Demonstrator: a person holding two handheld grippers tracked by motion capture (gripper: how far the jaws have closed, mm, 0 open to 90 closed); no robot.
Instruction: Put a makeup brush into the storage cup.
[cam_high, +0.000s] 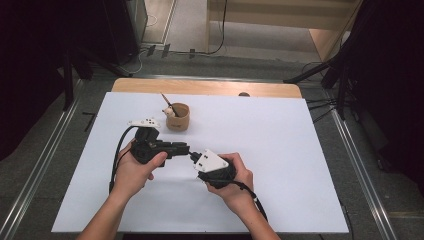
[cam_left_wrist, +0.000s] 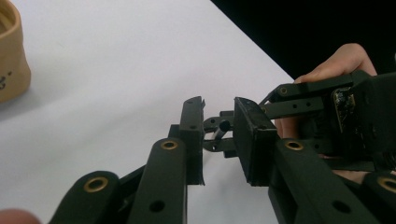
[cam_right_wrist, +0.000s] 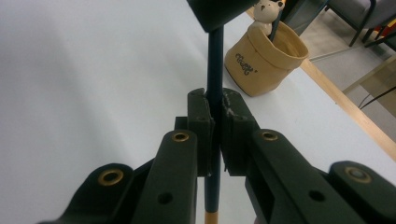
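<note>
My right gripper (cam_right_wrist: 215, 95) is shut on a dark teal pencil (cam_right_wrist: 215, 60) with a tan end, held upright between its pads. The pencil's far end runs up behind one black pad of my left gripper (cam_left_wrist: 218, 102). That gripper's jaws stand apart with a visible gap and do not press on the pencil, and the right gripper's tips (cam_left_wrist: 219, 133) show just beyond the gap. In the high view both grippers meet tip to tip at the table's middle, the left gripper (cam_high: 186, 149) beside the right gripper (cam_high: 193, 156). A tan pen cup (cam_high: 178, 117) stands behind them.
The pen cup (cam_right_wrist: 266, 56) holds a small bear figure (cam_high: 170, 111) and a brown pencil (cam_high: 164, 99). The white table (cam_high: 300, 150) has a wooden strip along its far edge. Cables trail from both grippers toward the near edge.
</note>
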